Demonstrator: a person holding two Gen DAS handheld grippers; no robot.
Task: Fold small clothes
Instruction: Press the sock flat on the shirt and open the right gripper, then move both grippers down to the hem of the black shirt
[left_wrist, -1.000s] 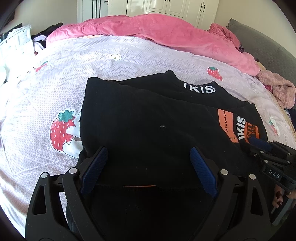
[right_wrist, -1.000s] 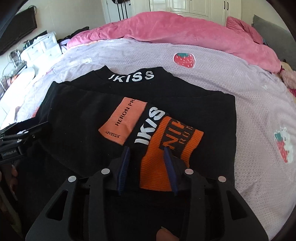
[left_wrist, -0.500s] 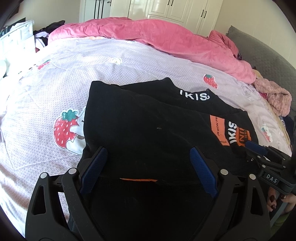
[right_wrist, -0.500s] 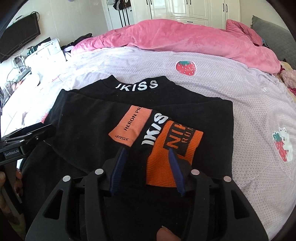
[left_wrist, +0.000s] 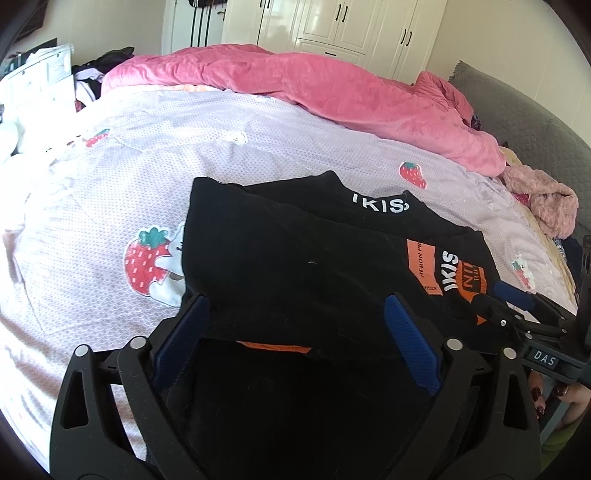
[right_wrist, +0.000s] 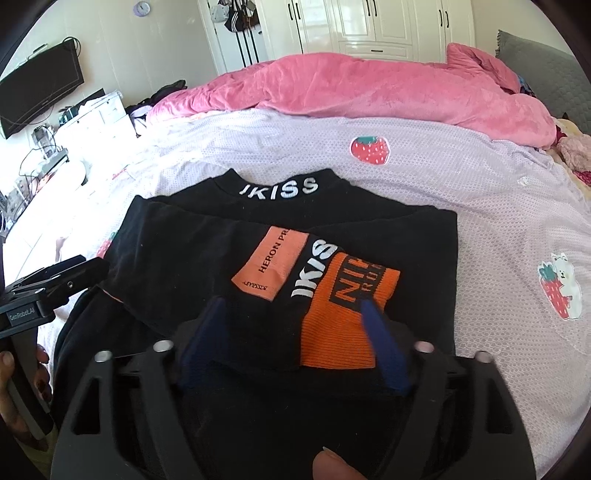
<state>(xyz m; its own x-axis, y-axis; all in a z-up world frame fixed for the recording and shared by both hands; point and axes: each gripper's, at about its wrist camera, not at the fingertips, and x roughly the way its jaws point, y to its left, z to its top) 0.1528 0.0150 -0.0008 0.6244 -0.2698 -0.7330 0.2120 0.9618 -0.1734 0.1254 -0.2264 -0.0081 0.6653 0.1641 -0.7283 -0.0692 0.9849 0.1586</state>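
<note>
strawberry-print bed sheet (right_wrist: 461, 192) under black garment (right_wrist: 369, 218) and pink duvet (right_wrist: 369, 92)

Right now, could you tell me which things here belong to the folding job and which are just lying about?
Job:
black top, partly folded on the bedsheet
orange cuff, between the open right tongs
left tongs, open over the top

Lying about:
pink duvet
pink fluffy garment
wardrobe
TV

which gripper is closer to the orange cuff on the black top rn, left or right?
Right. The right gripper straddles the orange cuff, its open fingers on either side of it. The left gripper sits open over the plain black top, with the cuff off to its right.
</note>
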